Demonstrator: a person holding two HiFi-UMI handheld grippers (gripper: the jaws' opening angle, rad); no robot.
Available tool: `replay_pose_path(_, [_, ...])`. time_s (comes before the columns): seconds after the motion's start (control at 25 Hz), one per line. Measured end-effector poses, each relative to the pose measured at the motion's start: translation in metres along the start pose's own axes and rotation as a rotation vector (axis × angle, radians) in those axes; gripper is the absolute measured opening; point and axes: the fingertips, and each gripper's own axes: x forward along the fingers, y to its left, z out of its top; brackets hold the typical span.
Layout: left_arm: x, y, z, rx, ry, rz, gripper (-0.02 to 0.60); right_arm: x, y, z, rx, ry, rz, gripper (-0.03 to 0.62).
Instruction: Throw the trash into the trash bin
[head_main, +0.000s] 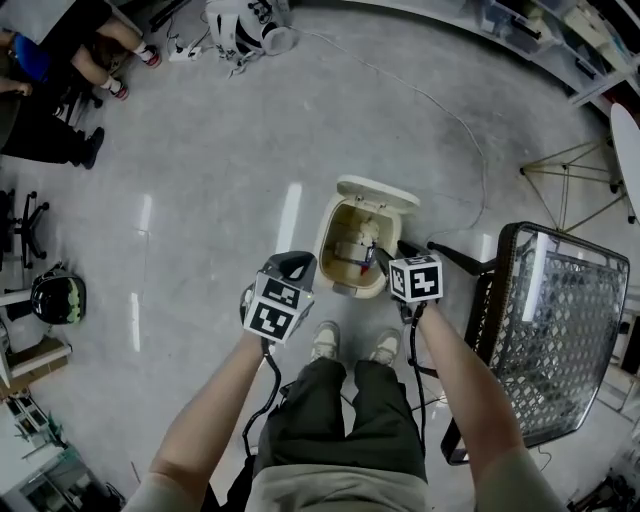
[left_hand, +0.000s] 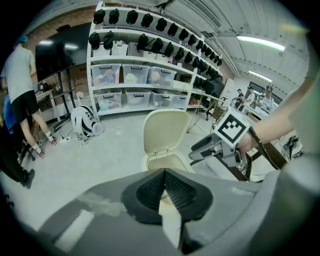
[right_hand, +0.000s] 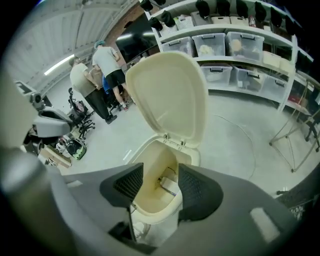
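Head view showed the floor (head_main: 200, 300) with the bin (head_main: 352, 291) standing just ahead of the person's shoes (head_main: 324, 340). Its lid (head_main: 377, 192) was tipped back, so the mouth faced up to take a drop. The right gripper (head_main: 376, 260) hung over that mouth, pointed steeply down, its fingers apart with nothing between them; this was judged a release posture. The left gripper (head_main: 293, 263) sat just beside the bin's left rim, fingers together and empty, apparently so as not to block the opening. The trash (right_hand: 168, 184) lay inside the bin, low against the inner wall, and showed between the right fingers in the right gripper view.

Not established:
- What the trash was, as it was small and in shadow.
- Whether more lay beneath it.
- What held the lid open, as the grippers and rim covered the bin's base.
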Motion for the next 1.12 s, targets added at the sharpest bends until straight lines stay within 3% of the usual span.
replay_pose_path(0.24, [-0.025, 0.003, 0.019, -0.025, -0.017, 0.031, 0.003, -0.049, 0.015, 0.02, -0.124, -0.051, -0.008, 0.202])
replay_pose_path(0.44, [-0.059, -0.007, 0.052, -0.036, -0.056, 0.053, 0.003, -0.114, 0.035, 0.048, -0.155, -0.145, 0.007, 0.199])
replay_pose_path(0.64, [-0.104, -0.023, 0.099, -0.026, -0.137, 0.081, 0.003, -0.196, 0.049, 0.085, -0.168, -0.26, 0.017, 0.198])
replay_pose_path(0.96, [-0.179, -0.048, 0.177, 0.064, -0.259, 0.127, 0.003, -0.325, 0.059, 0.143, -0.152, -0.455, 0.008, 0.152])
replay_pose_path(1.12, [-0.229, -0.069, 0.216, 0.078, -0.389, 0.163, 0.003, -0.391, 0.07, 0.159, -0.157, -0.535, 0.026, 0.135])
